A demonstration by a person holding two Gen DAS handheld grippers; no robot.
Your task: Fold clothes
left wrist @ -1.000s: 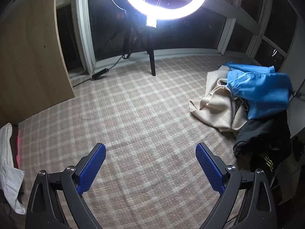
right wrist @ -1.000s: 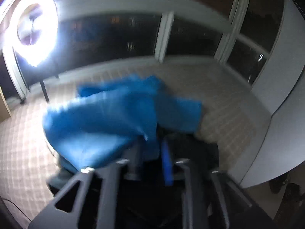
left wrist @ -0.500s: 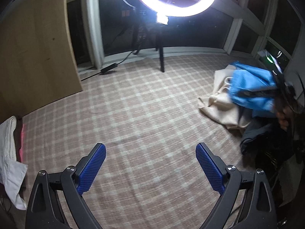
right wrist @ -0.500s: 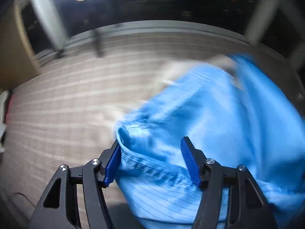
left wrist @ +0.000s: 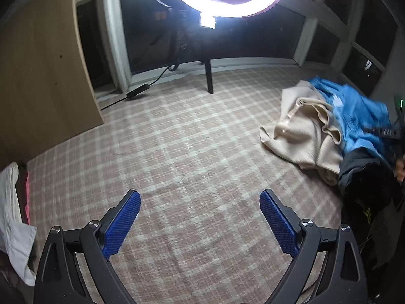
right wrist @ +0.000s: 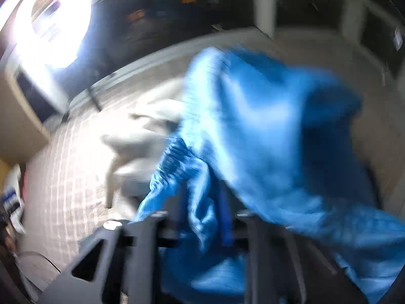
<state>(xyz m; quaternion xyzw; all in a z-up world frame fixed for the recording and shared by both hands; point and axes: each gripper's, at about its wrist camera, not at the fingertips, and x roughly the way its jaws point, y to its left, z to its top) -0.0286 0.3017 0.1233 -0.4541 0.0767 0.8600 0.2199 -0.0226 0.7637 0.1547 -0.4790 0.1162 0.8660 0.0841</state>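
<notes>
A pile of clothes lies at the right of the checked rug: a blue garment on top, a beige garment beside it, a black garment in front. My right gripper has a bunched fold of the blue garment between its jaws, which are closing on it; the view is blurred. The beige garment shows to its left. My left gripper hangs open over bare rug, nothing between its blue pads, well left of the pile.
A ring light on a tripod stands at the far edge by dark windows. A wooden panel leans at the left. White cloth lies at the left rug edge. A cable and adapter run along the back.
The right gripper dropped onto the blue garment, opened around a fold and now has it bunched between narrower jaws. The blue garment shifted on the pile. The left gripper stayed put.
</notes>
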